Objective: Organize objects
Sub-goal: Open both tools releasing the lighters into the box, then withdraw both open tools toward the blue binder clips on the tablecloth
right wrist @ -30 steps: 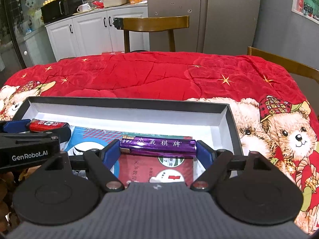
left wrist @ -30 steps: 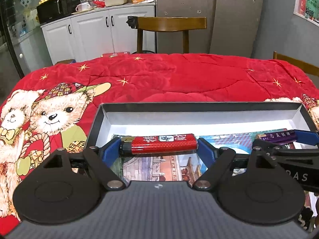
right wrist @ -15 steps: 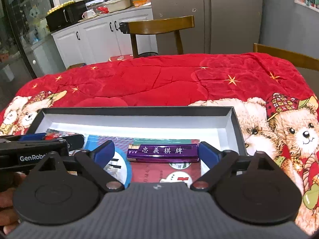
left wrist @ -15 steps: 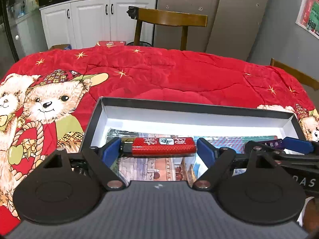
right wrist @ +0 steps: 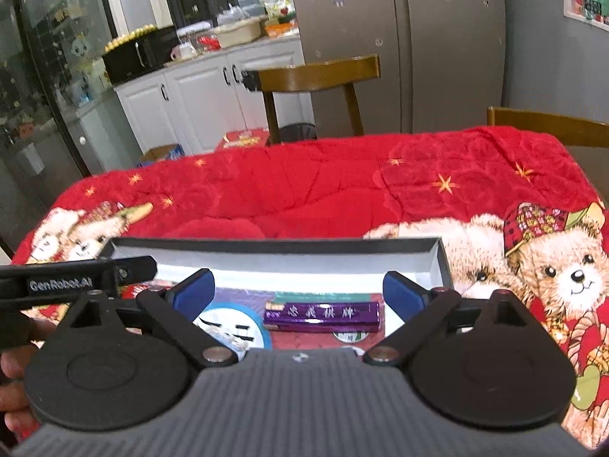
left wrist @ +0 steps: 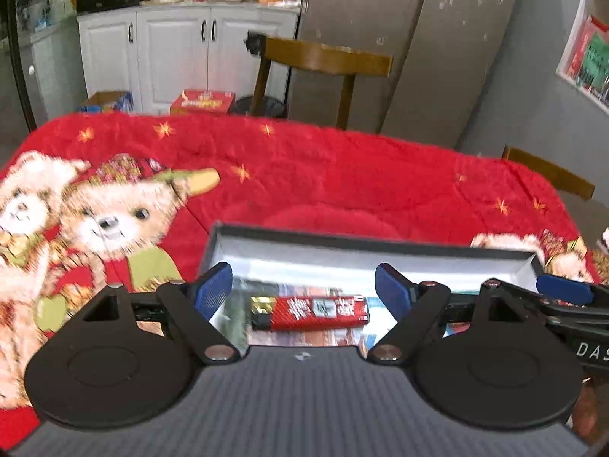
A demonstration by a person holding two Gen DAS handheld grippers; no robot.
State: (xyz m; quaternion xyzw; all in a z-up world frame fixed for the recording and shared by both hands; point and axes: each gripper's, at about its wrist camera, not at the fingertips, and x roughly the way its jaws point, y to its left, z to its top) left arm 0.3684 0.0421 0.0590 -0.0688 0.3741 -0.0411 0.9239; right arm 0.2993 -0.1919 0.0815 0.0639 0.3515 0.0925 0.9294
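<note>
A red lighter (left wrist: pixel 310 313) lies in the left part of an open black box (left wrist: pixel 342 245) with a white inside. My left gripper (left wrist: pixel 303 290) is open above it, blue pads apart on either side. A purple lighter (right wrist: pixel 322 317) lies in the right part of the same box (right wrist: pixel 274 245), on colourful card packs. My right gripper (right wrist: pixel 298 292) is open above it, not touching. The left gripper's body (right wrist: pixel 76 280) shows at the left of the right wrist view.
The box sits on a red bear-print quilt (left wrist: pixel 304 175) over the table. Wooden chairs (left wrist: pixel 323 61) stand at the far side and at the right (right wrist: pixel 548 122). White cabinets (left wrist: pixel 171 53) and a fridge (right wrist: pixel 399 38) stand behind.
Both grippers opened and let go of their lighters, which now lie in the box. Both grippers have lifted and pulled back a little.
</note>
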